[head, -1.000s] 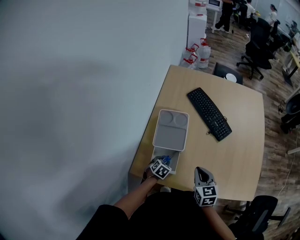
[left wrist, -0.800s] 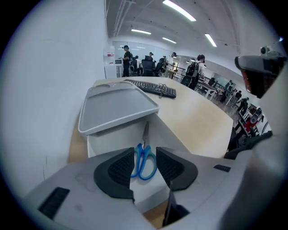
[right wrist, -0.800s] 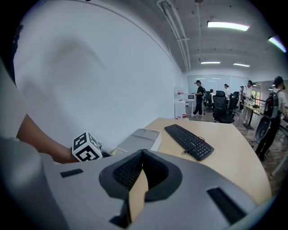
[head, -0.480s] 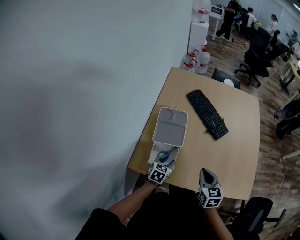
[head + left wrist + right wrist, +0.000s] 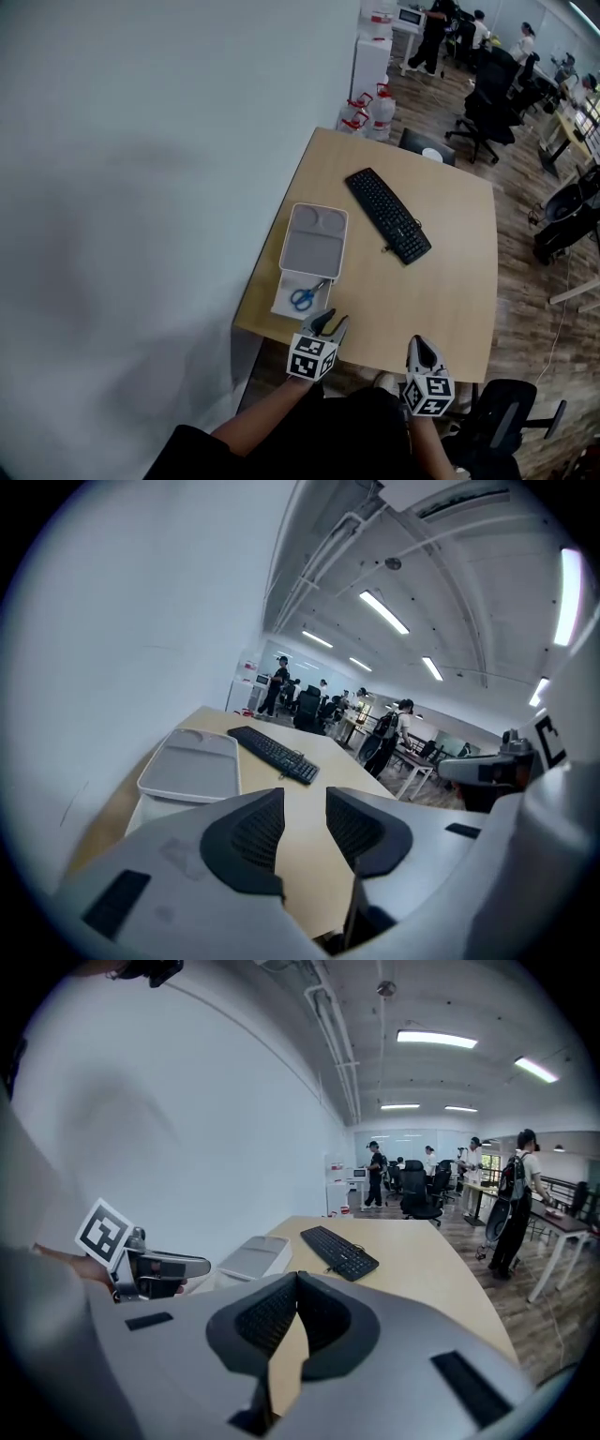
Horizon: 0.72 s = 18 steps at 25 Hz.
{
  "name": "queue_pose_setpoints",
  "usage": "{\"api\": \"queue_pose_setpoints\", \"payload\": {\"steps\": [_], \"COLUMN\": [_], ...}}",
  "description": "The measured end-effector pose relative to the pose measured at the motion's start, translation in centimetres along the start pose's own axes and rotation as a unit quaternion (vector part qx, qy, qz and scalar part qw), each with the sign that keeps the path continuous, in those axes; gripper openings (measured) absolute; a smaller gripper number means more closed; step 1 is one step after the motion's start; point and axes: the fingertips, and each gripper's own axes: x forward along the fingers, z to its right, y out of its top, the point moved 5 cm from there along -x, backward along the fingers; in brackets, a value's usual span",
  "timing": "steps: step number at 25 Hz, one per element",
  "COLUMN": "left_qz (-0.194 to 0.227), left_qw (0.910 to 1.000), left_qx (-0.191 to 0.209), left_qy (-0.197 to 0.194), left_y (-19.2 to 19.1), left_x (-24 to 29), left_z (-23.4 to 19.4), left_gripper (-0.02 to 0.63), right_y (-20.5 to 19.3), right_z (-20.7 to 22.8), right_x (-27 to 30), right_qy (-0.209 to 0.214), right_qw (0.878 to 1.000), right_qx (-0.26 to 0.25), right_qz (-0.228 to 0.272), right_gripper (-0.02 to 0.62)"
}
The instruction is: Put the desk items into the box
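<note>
Blue-handled scissors (image 5: 302, 298) lie inside the white box (image 5: 281, 307) at the desk's near left corner. A grey lid (image 5: 314, 240) rests over the box's far part. My left gripper (image 5: 324, 323) hovers just off the box's near right corner, jaws open and empty. In the left gripper view the gap between the pads (image 5: 255, 834) shows only bare desk, with the lid (image 5: 192, 764) beyond. My right gripper (image 5: 422, 349) hangs at the desk's near edge to the right, jaws shut (image 5: 297, 1281) on nothing.
A black keyboard (image 5: 387, 215) lies diagonally across the desk's middle. The wall runs along the desk's left side. Office chairs (image 5: 486, 111), water jugs (image 5: 361, 112) and people stand beyond the far edge. Another chair (image 5: 511, 412) is at the near right.
My left gripper has drawn back from over the box towards the desk's near edge with its jaws open. The scissors now lie in the box. The right gripper has barely moved.
</note>
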Motion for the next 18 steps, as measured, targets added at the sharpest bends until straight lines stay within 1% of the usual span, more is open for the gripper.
{"api": "queue_pose_setpoints", "payload": {"steps": [2, 4, 7, 10, 14, 18], "left_qz": [0.012, 0.015, 0.013, 0.024, 0.059, 0.082], "left_qw": [0.9999, 0.9998, 0.9997, 0.9991, 0.9977, 0.9957], "left_qx": [-0.010, -0.011, 0.002, 0.022, 0.029, 0.041], "left_qy": [-0.003, -0.009, -0.019, -0.027, -0.014, -0.007], "left_y": [0.8, 1.6, 2.4, 3.2, 3.8, 3.9], "left_x": [-0.3, -0.2, 0.5, 1.1, 1.8, 2.9], "left_z": [2.0, 4.1, 7.6, 11.7, 17.4, 22.3], "left_gripper": [0.135, 0.135, 0.129, 0.093, 0.031, 0.020], "right_y": [0.5, 1.1, 1.5, 1.2, 1.9, 2.9], "right_z": [1.5, 3.4, 6.4, 9.3, 12.9, 16.3], "right_x": [-1.0, -2.2, -4.3, -6.6, -9.3, -11.2], "right_qy": [-0.004, -0.007, -0.013, -0.009, 0.003, 0.013], "right_qw": [1.000, 1.000, 0.999, 0.999, 0.997, 0.995], "right_qx": [0.010, 0.014, 0.014, 0.011, 0.005, -0.001], "right_qz": [0.012, 0.024, 0.037, 0.041, 0.071, 0.094], "right_gripper": [0.058, 0.058, 0.058, 0.058, 0.060, 0.060]}}
